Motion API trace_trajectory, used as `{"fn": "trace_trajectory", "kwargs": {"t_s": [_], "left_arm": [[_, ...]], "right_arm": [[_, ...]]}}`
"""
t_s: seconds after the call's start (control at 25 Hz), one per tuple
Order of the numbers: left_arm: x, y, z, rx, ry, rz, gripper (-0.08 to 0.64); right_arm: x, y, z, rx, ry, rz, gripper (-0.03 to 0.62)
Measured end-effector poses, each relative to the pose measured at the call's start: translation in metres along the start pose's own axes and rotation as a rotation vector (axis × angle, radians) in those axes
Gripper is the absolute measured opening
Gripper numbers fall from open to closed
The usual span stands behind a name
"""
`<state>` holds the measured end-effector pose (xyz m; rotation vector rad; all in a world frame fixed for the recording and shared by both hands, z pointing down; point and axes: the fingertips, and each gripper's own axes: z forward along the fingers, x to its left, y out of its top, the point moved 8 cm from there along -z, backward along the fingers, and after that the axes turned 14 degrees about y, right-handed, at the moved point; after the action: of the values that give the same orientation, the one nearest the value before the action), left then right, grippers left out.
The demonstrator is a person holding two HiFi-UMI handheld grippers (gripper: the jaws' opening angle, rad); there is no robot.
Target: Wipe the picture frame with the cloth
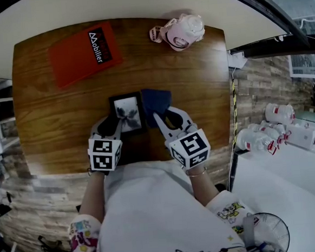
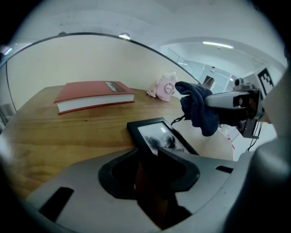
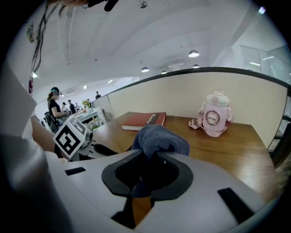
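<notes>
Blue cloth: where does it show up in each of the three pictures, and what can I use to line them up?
Head view: the blue cloth is at the centre, just right of the picture frame.
Left gripper view: the blue cloth is at upper right, hanging in the air.
Right gripper view: the blue cloth is at low centre, pinched between the jaws.
Shared landmark: the red book shows in all three.

Concealed and illegible items.
Near end of the picture frame (image 2: pixel 156 135) masked by the left gripper (image 2: pixel 148 153); its print too blurred to identify. Lower part of the cloth (image 3: pixel 160 140) buried inside the right gripper (image 3: pixel 146 157).
</notes>
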<state>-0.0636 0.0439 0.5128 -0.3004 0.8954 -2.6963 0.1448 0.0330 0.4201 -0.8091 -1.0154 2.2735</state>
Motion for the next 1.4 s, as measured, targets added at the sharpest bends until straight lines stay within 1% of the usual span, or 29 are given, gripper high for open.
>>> {"fn": "trace_trajectory", "kwargs": {"t_s": [0.08, 0.2, 0.36, 0.56, 0.64, 0.76, 1.0, 1.12, 1.2, 1.4], "left_arm": [[-0.001, 0.000, 0.001, -0.002, -0.008, -0.002, 0.117], [-0.001, -0.001, 0.002, -0.003, -0.021, -0.010, 0.115], [-0.002, 0.000, 0.001, -0.007, -0.017, 0.002, 0.114], [-0.002, 0.000, 0.001, -0.006, -0.016, 0.003, 0.114], [-0.002, 0.000, 0.001, -0.005, -0.016, 0.004, 0.112], [-0.002, 0.000, 0.001, -0.003, -0.018, 0.002, 0.114], [-0.002, 0.001, 0.003, 0.007, -0.026, -0.004, 0.112], [-0.001, 0.001, 0.003, 0.013, -0.031, -0.008, 0.114], [-0.001, 0.002, 0.003, 0.015, -0.033, -0.009, 0.114], [-0.001, 0.002, 0.003, 0.018, -0.034, -0.012, 0.113]], "right_arm": [[-0.001, 0.000, 0.001, 0.002, 0.001, 0.001, 0.047], [-0.003, 0.001, 0.003, 0.005, 0.002, -0.004, 0.047], [-0.003, 0.002, 0.008, 0.011, 0.010, -0.011, 0.047], [-0.003, 0.010, 0.022, 0.019, 0.050, -0.035, 0.047], [-0.001, 0.016, 0.032, 0.020, 0.081, -0.053, 0.047], [0.005, 0.025, 0.052, 0.030, 0.153, -0.091, 0.046], [0.015, 0.033, 0.095, 0.102, 0.300, -0.157, 0.046], [0.018, 0.035, 0.114, 0.146, 0.369, -0.217, 0.046], [0.020, 0.035, 0.126, 0.186, 0.411, -0.279, 0.046], [0.023, 0.032, 0.152, 0.295, 0.518, -0.509, 0.046]]}}
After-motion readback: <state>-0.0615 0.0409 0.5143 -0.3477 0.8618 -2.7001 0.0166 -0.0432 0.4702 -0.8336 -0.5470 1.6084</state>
